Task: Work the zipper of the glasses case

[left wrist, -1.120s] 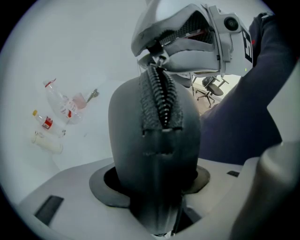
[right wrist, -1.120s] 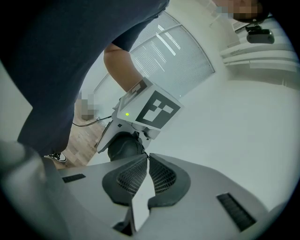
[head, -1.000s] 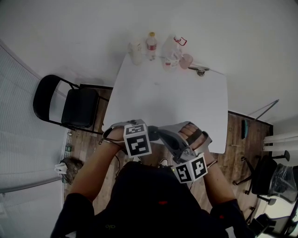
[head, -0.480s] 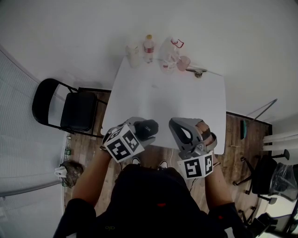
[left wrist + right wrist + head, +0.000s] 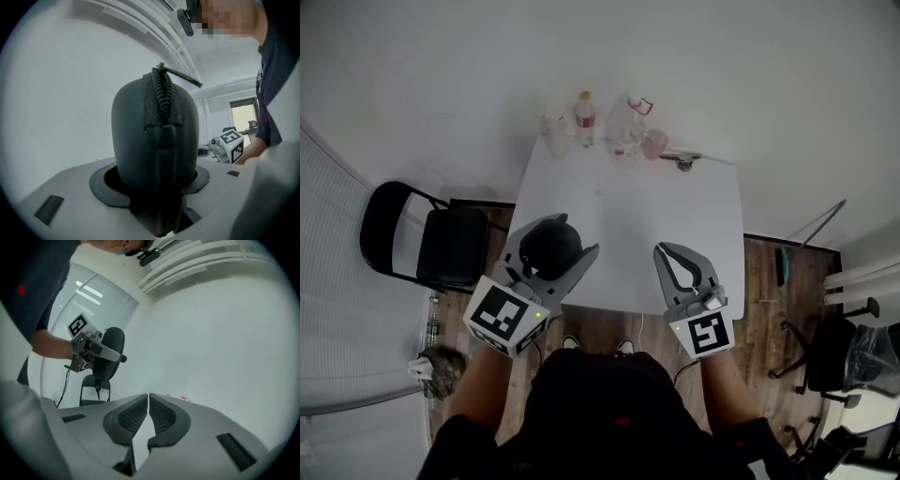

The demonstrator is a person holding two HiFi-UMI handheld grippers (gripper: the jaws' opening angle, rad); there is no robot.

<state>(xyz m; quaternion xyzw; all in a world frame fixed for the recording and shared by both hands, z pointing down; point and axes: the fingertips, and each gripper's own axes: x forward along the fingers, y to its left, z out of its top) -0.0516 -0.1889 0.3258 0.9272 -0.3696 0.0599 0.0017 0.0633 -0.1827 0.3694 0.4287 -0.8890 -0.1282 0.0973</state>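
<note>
White walls, wood floor, and a white square table [image 5: 628, 225] filling the middle of the head view, with a black folding chair [image 5: 441, 234] at 9 o'clock. Ranged along the table's far edge at 12 o'clock: white cup [image 5: 555, 134], clear plastic bottle with a red label [image 5: 584, 117], print too small to read, crumpled clear bag [image 5: 626, 127], pink cup [image 5: 654, 143]; contents not to be made out. At 7 o'clock, left gripper [image 5: 555, 236] clamped round a dark grey oval glasses case [image 5: 547, 255], seen over the table's near left corner. At 5 o'clock, right gripper [image 5: 661, 251], jaws pressed together.

Left gripper view: case upright, pinched on both sides; zipper teeth [image 5: 161, 101] meshed along its top edge, pull tab [image 5: 183, 78] jutting toward 2 o'clock.

Right gripper view: ribbed pads [image 5: 127, 416] touching, nothing between; case off at 10 o'clock.
</note>
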